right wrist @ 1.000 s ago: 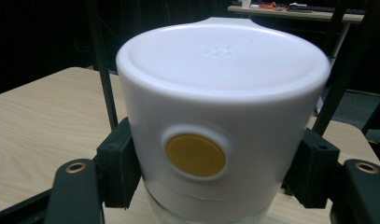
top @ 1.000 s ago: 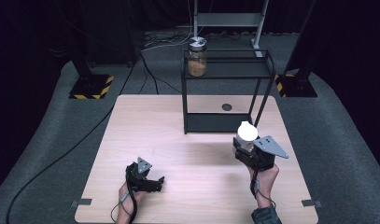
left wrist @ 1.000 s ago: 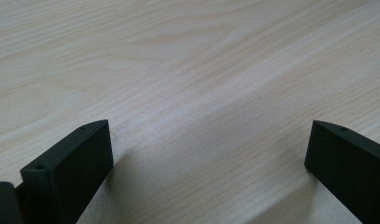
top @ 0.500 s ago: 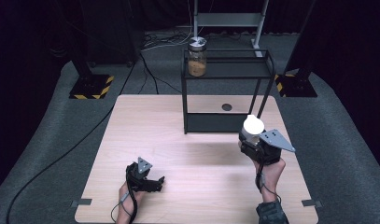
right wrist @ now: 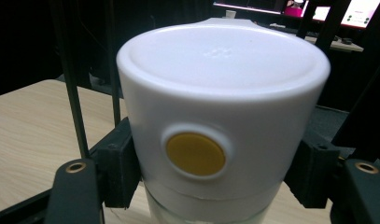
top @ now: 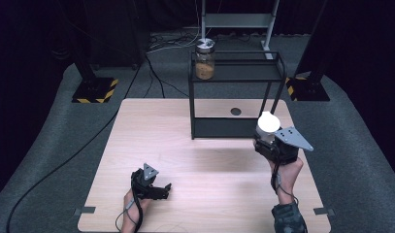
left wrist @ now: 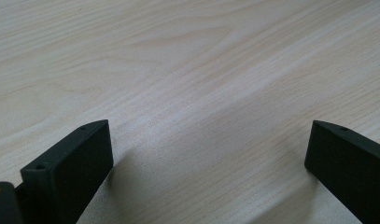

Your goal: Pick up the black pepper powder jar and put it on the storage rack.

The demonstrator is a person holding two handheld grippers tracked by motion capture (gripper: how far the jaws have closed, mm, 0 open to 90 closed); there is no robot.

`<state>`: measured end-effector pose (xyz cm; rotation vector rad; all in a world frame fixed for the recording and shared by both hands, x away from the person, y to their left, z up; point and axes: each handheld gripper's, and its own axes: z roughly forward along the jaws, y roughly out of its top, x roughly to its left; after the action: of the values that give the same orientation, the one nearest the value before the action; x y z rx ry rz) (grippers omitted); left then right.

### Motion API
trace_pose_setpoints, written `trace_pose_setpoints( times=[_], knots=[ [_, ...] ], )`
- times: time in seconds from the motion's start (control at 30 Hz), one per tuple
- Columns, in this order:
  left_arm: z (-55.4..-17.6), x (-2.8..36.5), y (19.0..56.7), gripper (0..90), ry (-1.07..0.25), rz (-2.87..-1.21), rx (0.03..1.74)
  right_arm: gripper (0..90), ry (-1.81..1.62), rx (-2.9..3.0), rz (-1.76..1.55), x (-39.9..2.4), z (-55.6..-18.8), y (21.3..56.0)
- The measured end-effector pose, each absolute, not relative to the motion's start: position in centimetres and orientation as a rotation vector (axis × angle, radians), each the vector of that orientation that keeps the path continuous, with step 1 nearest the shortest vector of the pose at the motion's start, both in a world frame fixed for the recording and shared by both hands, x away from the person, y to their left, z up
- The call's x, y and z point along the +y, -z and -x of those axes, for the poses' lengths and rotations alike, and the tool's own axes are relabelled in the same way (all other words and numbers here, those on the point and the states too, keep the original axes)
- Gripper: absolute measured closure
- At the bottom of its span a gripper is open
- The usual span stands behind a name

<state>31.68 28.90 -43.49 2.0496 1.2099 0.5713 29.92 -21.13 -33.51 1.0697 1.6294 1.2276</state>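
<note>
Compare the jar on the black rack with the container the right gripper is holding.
The glass jar has a small grey lid and brownish contents; the white-lidded container has a broad white lid with a yellow button. The jar stands on the rack; the container sits clamped in the right gripper.

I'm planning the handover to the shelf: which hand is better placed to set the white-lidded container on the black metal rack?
The right. Its tongs are shut on the white-lidded container, right beside the black metal rack. The left tongs stand open over bare wooden table, far from the rack.
</note>
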Motion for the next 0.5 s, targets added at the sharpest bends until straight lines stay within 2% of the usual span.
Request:
trace_pose_setpoints(
  times=[0.5],
  knots=[
    [-31.7,28.9,43.5,0.6,-0.573,-2.050,1.209,29.8,-1.231,1.610,-1.051,-21.7,-31.1,31.8]
  ],
)
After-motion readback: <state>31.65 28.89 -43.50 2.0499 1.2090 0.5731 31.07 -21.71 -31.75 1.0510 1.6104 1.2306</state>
